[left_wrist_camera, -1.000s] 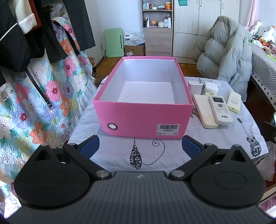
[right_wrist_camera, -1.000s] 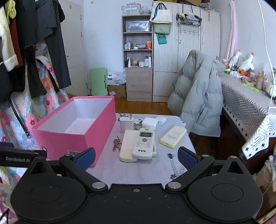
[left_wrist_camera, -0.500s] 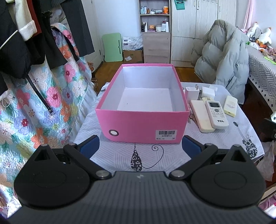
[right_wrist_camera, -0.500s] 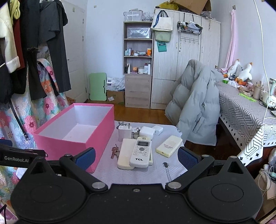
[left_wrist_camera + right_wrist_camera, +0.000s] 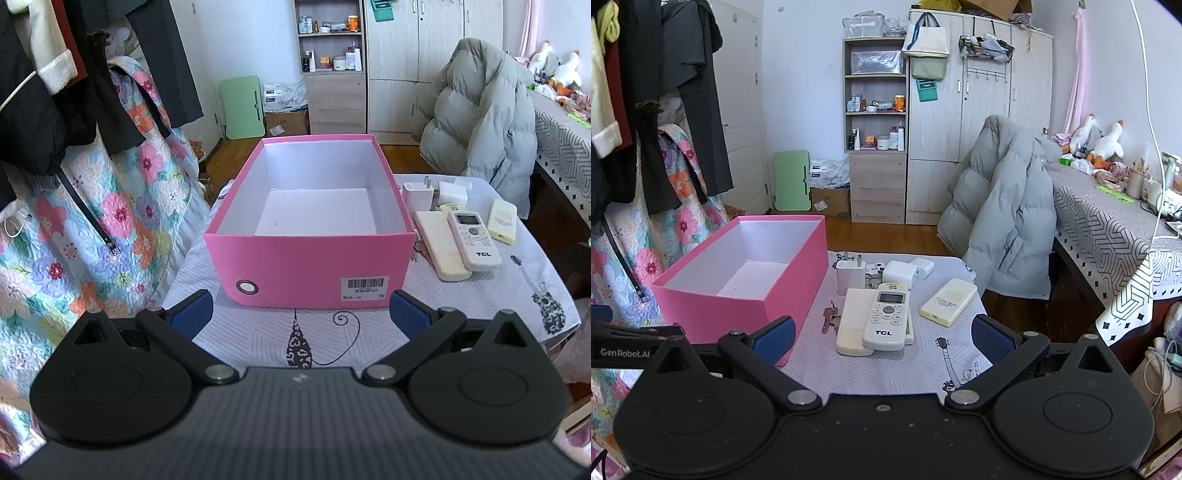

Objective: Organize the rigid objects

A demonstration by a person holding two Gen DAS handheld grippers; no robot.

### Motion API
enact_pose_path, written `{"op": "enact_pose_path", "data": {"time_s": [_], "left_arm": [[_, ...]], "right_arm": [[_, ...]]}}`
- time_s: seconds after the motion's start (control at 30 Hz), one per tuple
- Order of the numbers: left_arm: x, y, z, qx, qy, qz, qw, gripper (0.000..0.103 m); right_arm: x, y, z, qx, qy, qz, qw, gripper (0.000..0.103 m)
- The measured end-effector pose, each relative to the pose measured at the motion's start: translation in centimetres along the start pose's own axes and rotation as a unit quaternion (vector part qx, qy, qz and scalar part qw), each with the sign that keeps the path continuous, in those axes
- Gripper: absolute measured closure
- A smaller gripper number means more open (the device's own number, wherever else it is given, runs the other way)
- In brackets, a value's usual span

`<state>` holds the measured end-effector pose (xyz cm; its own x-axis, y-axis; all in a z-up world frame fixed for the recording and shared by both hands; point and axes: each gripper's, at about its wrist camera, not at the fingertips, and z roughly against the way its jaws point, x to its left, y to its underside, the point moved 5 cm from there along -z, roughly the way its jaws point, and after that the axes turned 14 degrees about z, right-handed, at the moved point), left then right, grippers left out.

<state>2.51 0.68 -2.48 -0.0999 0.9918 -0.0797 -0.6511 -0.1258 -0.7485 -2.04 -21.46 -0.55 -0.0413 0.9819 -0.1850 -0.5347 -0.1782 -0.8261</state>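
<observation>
While the pink box (image 5: 310, 266) stands empty on the tabletop (image 5: 480, 295), nothing is yet sorted: remotes (image 5: 886, 317), chargers (image 5: 849, 275) and keys (image 5: 829, 319) lie at its 3 o'clock, with left gripper (image 5: 301, 312) and right gripper (image 5: 882, 338) jaws wide, holding nothing.
</observation>
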Motion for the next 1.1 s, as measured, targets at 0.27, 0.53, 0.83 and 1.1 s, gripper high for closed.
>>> {"op": "enact_pose_path", "data": {"time_s": [0.27,0.53,0.83,1.1], "left_arm": [[0.2,0.1,-0.5,0.003,0.003,0.007,1.0,0.0],[0.3,0.2,-0.6,0.0,-0.003,0.004,1.0,0.0],[0.5,0.3,-0.8,0.007,-0.001,0.006,1.0,0.0],[0.5,0.4,-0.8,0.009,0.0,0.006,0.9999,0.0]], "right_arm": [[-0.2,0.3,-0.3,0.004,0.007,-0.001,1.0,0.0],[-0.4,0.6,-0.6,0.012,0.01,-0.002,1.0,0.0],[-0.4,0.6,-0.7,0.014,0.01,-0.002,1.0,0.0],[-0.5,0.9,-1.1,0.018,0.01,-0.009,1.0,0.0]]}}
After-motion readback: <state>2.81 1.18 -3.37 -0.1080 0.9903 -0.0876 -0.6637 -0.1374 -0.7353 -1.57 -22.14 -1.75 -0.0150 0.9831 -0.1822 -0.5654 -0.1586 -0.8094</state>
